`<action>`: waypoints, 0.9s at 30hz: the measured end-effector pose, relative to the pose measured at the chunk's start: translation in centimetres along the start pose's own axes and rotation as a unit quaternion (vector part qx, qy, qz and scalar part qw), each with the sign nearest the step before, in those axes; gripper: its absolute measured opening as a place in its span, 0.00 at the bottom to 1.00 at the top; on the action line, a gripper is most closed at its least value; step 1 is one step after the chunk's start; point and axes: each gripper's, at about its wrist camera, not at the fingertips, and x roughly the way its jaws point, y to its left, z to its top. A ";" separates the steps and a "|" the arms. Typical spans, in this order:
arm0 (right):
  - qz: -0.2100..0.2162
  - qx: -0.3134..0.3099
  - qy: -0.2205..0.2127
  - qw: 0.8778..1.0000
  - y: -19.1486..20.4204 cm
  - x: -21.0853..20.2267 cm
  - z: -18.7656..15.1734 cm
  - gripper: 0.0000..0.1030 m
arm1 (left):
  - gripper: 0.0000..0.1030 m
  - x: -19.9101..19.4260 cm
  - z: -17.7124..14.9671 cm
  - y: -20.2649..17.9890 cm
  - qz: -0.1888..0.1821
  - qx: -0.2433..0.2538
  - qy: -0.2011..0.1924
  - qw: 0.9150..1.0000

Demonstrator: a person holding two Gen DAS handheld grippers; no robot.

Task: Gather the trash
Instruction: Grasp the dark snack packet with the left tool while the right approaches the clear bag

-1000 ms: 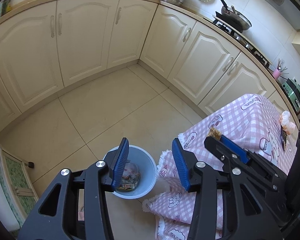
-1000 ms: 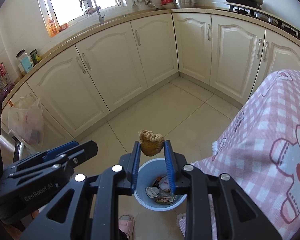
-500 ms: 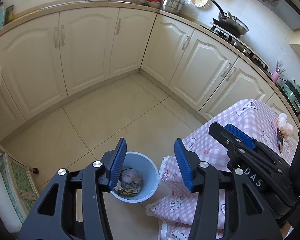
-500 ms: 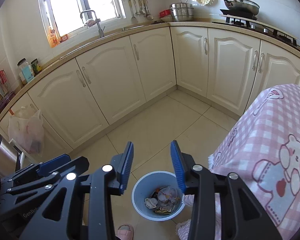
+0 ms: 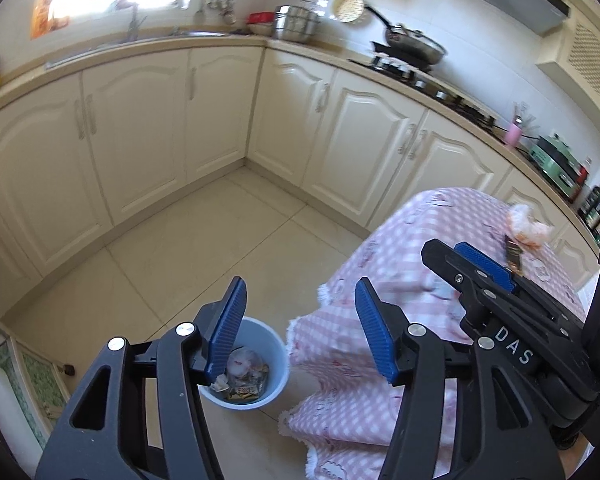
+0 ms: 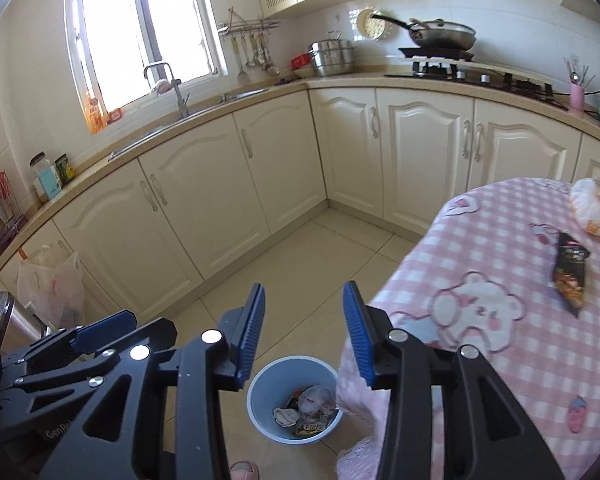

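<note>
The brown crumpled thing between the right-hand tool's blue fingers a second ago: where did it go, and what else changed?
The right gripper let it go over the blue bin; its jaws now stand empty. Both grippers rose. The left gripper is opening, empty. The black wrapper stays on the table.

L gripper opening, R gripper open, both fingers empty

My blue bin stands upright on the floor, holding crumpled wrappers. A dark packet and a bag lie on the table.
</note>
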 end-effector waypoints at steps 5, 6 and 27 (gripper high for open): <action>-0.029 0.027 -0.028 0.999 -4.3 -3.9 0.2 0.40 | 0.54 -0.1 -0.1 -4.7 -0.036 0.033 0.002 0.999; -0.034 0.033 -0.033 0.998 -5.2 -4.5 0.3 0.40 | 0.54 0.0 -0.1 -5.9 -0.044 0.043 0.003 0.998; -0.184 0.163 -0.054 0.968 -26.8 -11.9 -1.1 0.45 | 0.70 8.5 -0.8 -27.4 -0.119 0.250 0.054 0.959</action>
